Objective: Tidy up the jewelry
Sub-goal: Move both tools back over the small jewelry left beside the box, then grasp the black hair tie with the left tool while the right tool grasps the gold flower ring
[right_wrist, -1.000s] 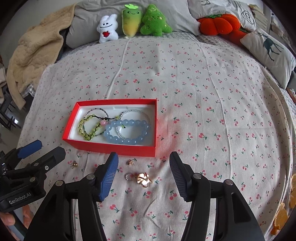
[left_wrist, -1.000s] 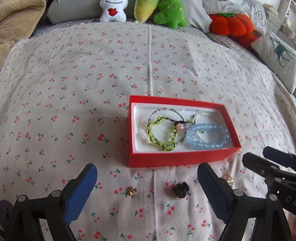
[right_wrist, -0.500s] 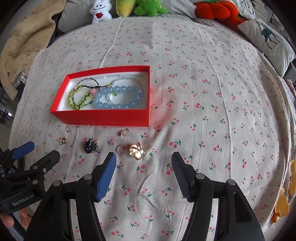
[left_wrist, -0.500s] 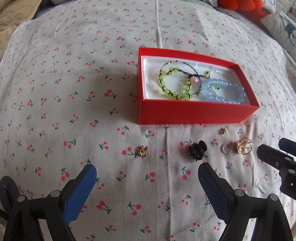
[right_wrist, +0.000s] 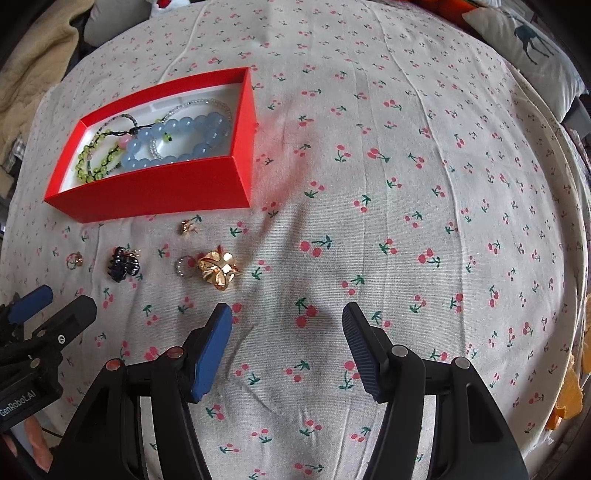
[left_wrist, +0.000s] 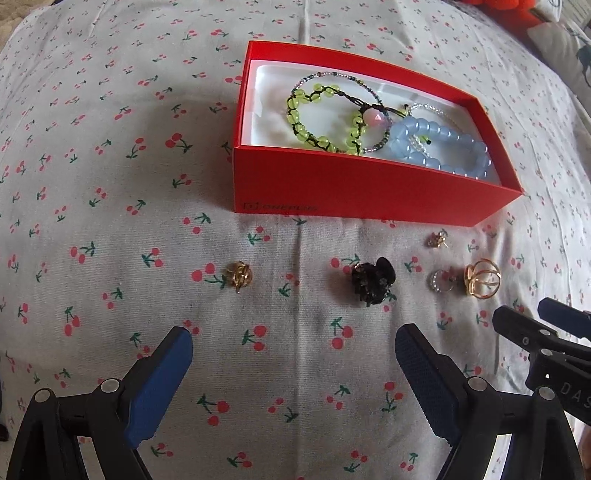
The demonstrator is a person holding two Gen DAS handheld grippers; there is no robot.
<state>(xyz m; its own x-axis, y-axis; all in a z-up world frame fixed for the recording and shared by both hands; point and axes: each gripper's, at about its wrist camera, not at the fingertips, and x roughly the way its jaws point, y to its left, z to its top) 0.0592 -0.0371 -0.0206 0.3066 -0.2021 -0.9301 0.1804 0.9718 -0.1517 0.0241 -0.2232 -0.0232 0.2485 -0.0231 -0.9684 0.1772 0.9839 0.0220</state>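
Observation:
A red box point(left_wrist: 369, 195) point(right_wrist: 159, 192) on the cherry-print bedspread holds a green bead bracelet point(left_wrist: 314, 122), a blue bead bracelet point(left_wrist: 439, 147) point(right_wrist: 184, 136) and thin beaded strands. In front of it lie a small gold knot ring point(left_wrist: 239, 277) point(right_wrist: 75, 259), a black claw clip point(left_wrist: 373, 281) point(right_wrist: 123, 265), a tiny gold stud point(left_wrist: 437, 238) point(right_wrist: 186, 226), a silver ring point(left_wrist: 440, 280) point(right_wrist: 181, 266) and a gold flower piece point(left_wrist: 482, 278) point(right_wrist: 218, 271). My left gripper point(left_wrist: 293, 350) hovers open just short of the knot ring and clip. My right gripper point(right_wrist: 287, 321) is open, nothing between its fingers, right of the flower piece.
A beige blanket point(right_wrist: 26, 85) lies at the far left of the bed. A deer-print pillow point(right_wrist: 532, 48) rests at the far right. An orange plush point(left_wrist: 513, 7) peeks in at the top. A person's fingers point(right_wrist: 33, 439) hold the left tool.
Both grippers have dropped toward the bedspread and tipped more downward. The box and loose pieces now look larger and nearer; the plush toys at the headboard have left both views.

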